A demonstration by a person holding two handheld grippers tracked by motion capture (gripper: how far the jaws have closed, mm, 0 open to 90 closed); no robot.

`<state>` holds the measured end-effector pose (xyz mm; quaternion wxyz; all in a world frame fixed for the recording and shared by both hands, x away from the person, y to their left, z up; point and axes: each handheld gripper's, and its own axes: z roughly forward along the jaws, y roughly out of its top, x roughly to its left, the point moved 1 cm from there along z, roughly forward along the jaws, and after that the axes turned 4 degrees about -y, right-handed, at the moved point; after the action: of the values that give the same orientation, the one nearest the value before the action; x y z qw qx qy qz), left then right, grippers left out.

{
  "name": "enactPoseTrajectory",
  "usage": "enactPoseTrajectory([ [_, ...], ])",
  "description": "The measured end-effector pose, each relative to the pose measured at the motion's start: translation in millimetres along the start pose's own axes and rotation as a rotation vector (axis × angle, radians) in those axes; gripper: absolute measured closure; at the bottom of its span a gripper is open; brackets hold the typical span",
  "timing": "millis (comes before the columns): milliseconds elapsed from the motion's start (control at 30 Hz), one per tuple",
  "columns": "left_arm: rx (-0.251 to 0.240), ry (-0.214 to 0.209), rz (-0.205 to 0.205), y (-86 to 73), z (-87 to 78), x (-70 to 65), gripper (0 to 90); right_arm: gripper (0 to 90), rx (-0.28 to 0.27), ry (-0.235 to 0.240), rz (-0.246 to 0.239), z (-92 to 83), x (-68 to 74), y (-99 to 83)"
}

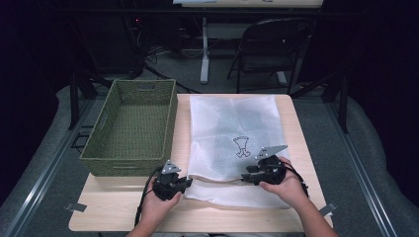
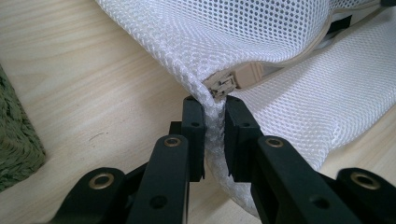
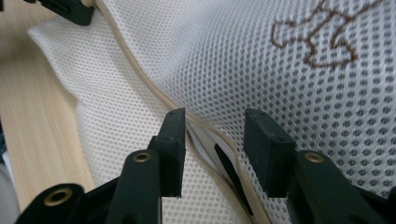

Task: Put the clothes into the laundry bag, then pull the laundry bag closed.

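Note:
A white mesh bag (image 1: pixel 232 123) lies flat on the wooden table (image 1: pixel 123 207), with a brown stitched figure (image 1: pixel 241 146) on it. My left gripper (image 1: pixel 187 181) is at the bag's near left corner. In the left gripper view it (image 2: pixel 215 105) is shut on a fold of mesh just below the beige zip end (image 2: pixel 224 84). My right gripper (image 1: pixel 245 177) hovers over the near edge, right of centre. In the right gripper view it (image 3: pixel 214 116) is open, its jaws astride the beige zip seam (image 3: pixel 140 70) and a black pull tab (image 3: pixel 226 165), with the pads off the cloth.
A green woven basket (image 1: pixel 126 165) stands on the table's left half, close beside the bag. Bare wood runs along the near edge. A folding chair (image 1: pixel 269 44) and a desk leg (image 1: pixel 204 49) stand beyond the far edge.

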<state>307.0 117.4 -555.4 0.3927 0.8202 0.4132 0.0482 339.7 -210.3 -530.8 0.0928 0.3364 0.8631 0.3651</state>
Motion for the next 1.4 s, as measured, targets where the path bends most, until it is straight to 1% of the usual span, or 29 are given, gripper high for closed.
enactPoseTrajectory([
  [67, 0.001, 0.004, 0.008, 0.8, -0.9, -0.6, 80.2, 56.0, -0.012, 0.004, -0.011, -3.5, 3.1, 3.3],
  [100, -0.004, 0.005, 0.003, 1.0, -1.0, -1.2, 80.2, 55.8, -0.021, -0.002, -0.017, -4.9, 4.8, 4.5],
  [167, -0.002, 0.007, 0.013, 1.9, -2.0, -1.4, 80.3, 54.5, -0.034, -0.014, -0.030, -5.8, 7.8, 6.3],
  [200, -0.007, 0.005, 0.007, 2.2, -2.0, -2.1, 80.3, 54.2, -0.029, -0.021, -0.028, -6.1, 9.1, 7.0],
  [267, -0.008, 0.004, 0.011, 3.1, -2.8, -2.7, 80.5, 52.9, -0.032, -0.022, -0.031, -4.9, 10.7, 7.8],
  [333, -0.009, 0.005, 0.017, 4.1, -3.6, -3.6, 80.7, 52.9, -0.034, -0.037, -0.026, -4.3, 12.2, 8.6],
  [400, -0.014, 0.005, 0.023, 5.0, -4.3, -4.3, 80.9, 54.2, -0.042, -0.028, -0.026, -4.1, 13.6, 9.7],
  [500, -0.014, 0.001, 0.023, 6.3, -5.1, -5.3, 81.1, 54.1, -0.068, -0.013, -0.003, -5.4, 15.5, 12.2],
  [600, -0.020, -0.008, 0.015, 7.5, -5.5, -6.4, 81.3, 54.0, -0.087, -0.013, -0.008, -5.4, 17.7, 14.1],
  [633, -0.018, -0.010, 0.023, 8.0, -6.3, -6.2, 81.3, 54.1, -0.088, -0.013, -0.007, -4.9, 17.9, 14.4],
  [700, -0.020, -0.010, 0.024, 8.5, -6.4, -6.6, 81.3, 54.8, -0.073, -0.007, 0.011, -3.8, 18.5, 14.5],
  [800, -0.022, -0.011, 0.020, 9.4, -7.1, -7.2, 81.5, 55.2, -0.079, -0.005, 0.009, -1.9, 19.4, 14.7],
  [867, -0.026, -0.013, 0.025, 10.3, -7.0, -7.4, 81.6, 55.4, -0.080, -0.008, 0.000, -0.8, 20.5, 15.3],
  [900, -0.021, -0.010, 0.030, 10.9, -7.6, -7.5, 81.7, 55.4, -0.081, -0.010, -0.006, 0.0, 21.1, 15.8],
  [933, -0.022, -0.013, 0.026, 11.2, -7.5, -8.2, 81.7, 55.3, -0.083, -0.010, -0.011, 1.1, 21.6, 16.2],
  [1067, -0.024, -0.015, 0.031, 12.9, -7.8, -9.4, 81.7, 55.2, -0.081, 0.002, -0.009, 4.2, 25.6, 17.4],
  [1133, -0.031, -0.017, 0.027, 13.4, -7.5, -10.1, 81.8, 55.3, -0.081, 0.006, -0.018, 5.7, 27.3, 17.9],
  [1200, -0.027, -0.017, 0.033, 14.1, -7.7, -10.0, 81.8, 56.3, -0.081, 0.012, -0.020, 6.5, 29.2, 18.6],
  [1267, -0.024, -0.015, 0.031, 14.0, -7.8, -10.1, 81.7, 57.3, -0.071, 0.029, -0.018, 7.6, 30.8, 19.3],
  [1367, -0.024, -0.016, 0.032, 14.8, -7.9, -10.5, 81.7, 57.8, -0.047, 0.034, -0.030, 11.1, 33.6, 19.4],
  [1400, -0.026, -0.014, 0.030, 15.0, -8.0, -10.9, 81.7, 57.7, -0.046, 0.037, -0.039, 12.3, 34.3, 19.4],
])
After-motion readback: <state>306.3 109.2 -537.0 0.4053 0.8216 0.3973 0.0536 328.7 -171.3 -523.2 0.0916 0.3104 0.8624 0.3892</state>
